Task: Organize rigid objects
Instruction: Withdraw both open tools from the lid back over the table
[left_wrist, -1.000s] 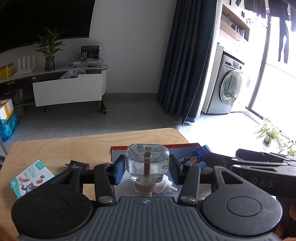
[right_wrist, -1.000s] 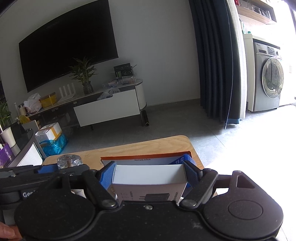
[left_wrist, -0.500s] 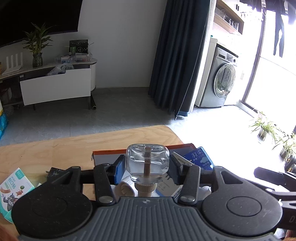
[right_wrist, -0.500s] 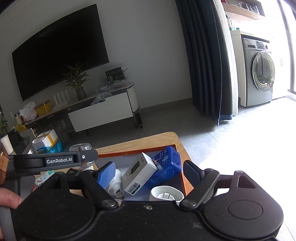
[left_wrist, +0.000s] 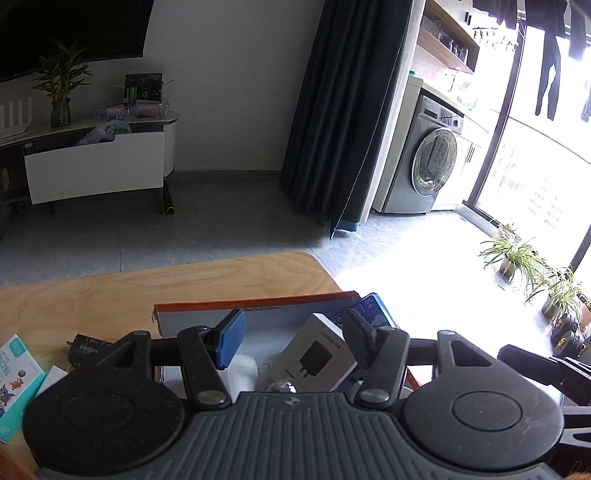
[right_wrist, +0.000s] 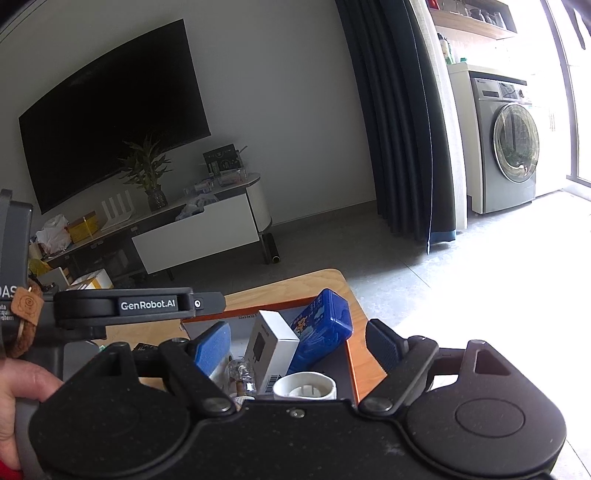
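Observation:
An orange-rimmed cardboard box (left_wrist: 258, 301) (right_wrist: 351, 354) sits on the wooden table. In it lie a white charger box (left_wrist: 317, 354) (right_wrist: 273, 343), a blue plastic case (left_wrist: 369, 308) (right_wrist: 321, 328), a white round plug piece (right_wrist: 304, 386) and a clear glass bottle with a wick (right_wrist: 242, 373) (left_wrist: 280, 387). My left gripper (left_wrist: 293, 332) hovers over the box; its jaws are opening and nothing is between them. The bottle lies below them, mostly hidden by the gripper body. My right gripper (right_wrist: 298, 343) stands open above the box, holding nothing.
On the table left of the box lie a black adapter (left_wrist: 86, 347) and a teal carton (left_wrist: 14, 369). The left gripper's housing (right_wrist: 147, 304) and a hand (right_wrist: 22, 384) fill the left of the right wrist view. The table's far edge drops to the floor.
My left gripper has let go of the glass bottle, which now lies in the box. My right gripper released the white charger box into the box and stands open.

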